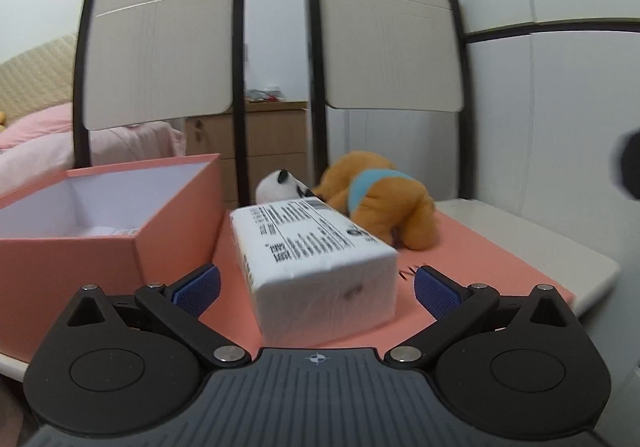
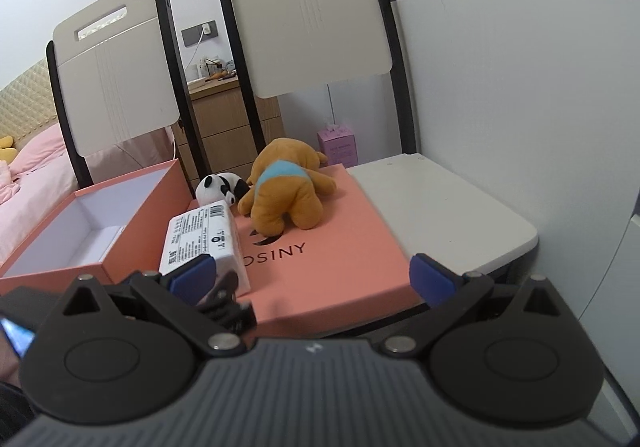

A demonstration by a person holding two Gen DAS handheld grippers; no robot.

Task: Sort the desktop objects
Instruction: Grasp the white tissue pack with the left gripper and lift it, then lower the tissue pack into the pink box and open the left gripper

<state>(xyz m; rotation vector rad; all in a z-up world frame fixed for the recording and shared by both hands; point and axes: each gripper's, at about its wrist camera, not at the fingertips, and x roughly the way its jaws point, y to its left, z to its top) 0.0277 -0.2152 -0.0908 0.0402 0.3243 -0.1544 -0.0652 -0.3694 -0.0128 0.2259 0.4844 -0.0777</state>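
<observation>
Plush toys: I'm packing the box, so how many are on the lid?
2. A panda lies at the lid's far edge, and an orange dog lies just right of it. Others may hide behind them.

Tissue pack (image 1: 316, 259): glossy plastic wrap. Box (image 1: 100, 215): matt pink card. Plush dog (image 1: 380, 203): fuzzy cloth. Bench (image 2: 432, 207): smooth, matt white.
</observation>
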